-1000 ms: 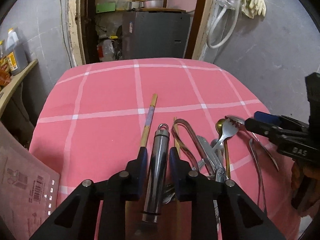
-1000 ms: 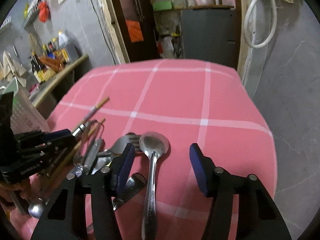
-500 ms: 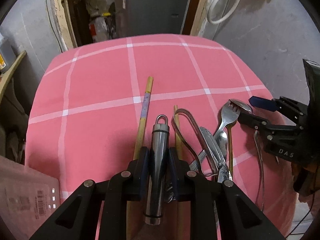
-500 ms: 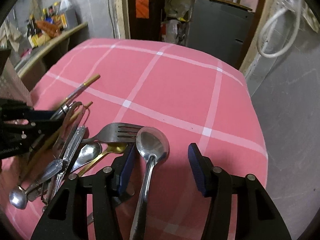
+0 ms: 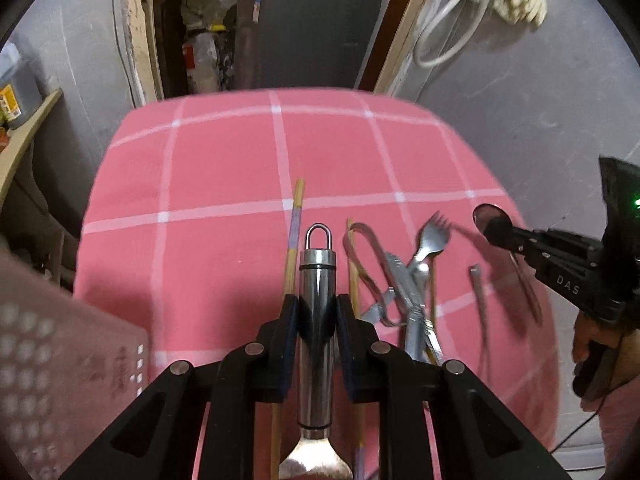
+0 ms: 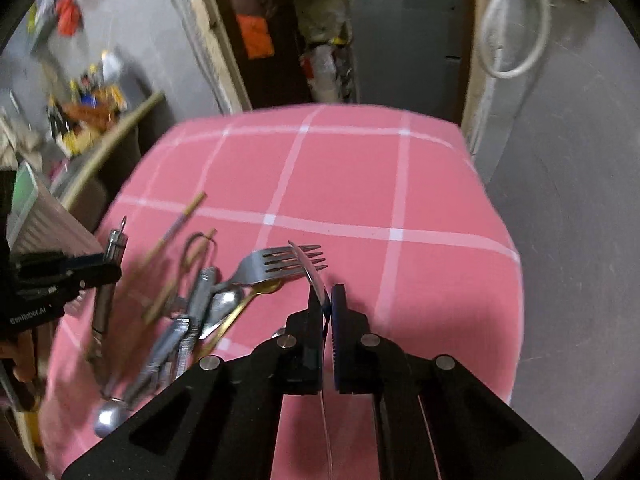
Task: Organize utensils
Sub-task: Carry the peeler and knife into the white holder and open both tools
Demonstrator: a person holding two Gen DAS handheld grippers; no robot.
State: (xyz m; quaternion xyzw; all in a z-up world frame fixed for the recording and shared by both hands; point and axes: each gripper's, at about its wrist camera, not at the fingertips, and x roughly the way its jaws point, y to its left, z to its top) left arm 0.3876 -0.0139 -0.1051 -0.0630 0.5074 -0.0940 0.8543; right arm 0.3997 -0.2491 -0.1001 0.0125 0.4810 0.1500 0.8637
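Note:
My left gripper (image 5: 318,312) is shut on the steel cylindrical handle of a utensil (image 5: 317,276), its hanging loop pointing away and its flat blade below the fingers. It hangs just above the pink checked tablecloth (image 5: 224,168). My right gripper (image 6: 327,300) is shut on a spoon (image 6: 310,268), turned on edge, its bowl sticking out past the pads. Between the two grippers a pile lies on the cloth: a fork (image 6: 276,266), tongs (image 5: 368,256), chopsticks (image 5: 294,236), a gold spoon (image 6: 240,308) and other cutlery.
A pale perforated basket (image 5: 48,380) stands at the table's near left corner. A shelf with bottles (image 6: 80,100) runs along the left wall. Grey walls and a dark cabinet (image 5: 316,36) lie beyond the far edge. The far half of the cloth is bare.
The right gripper closed on the spoon and lifted it, tipping it on edge. The left gripper rose with the steel-handled utensil. Both views pulled back from the table.

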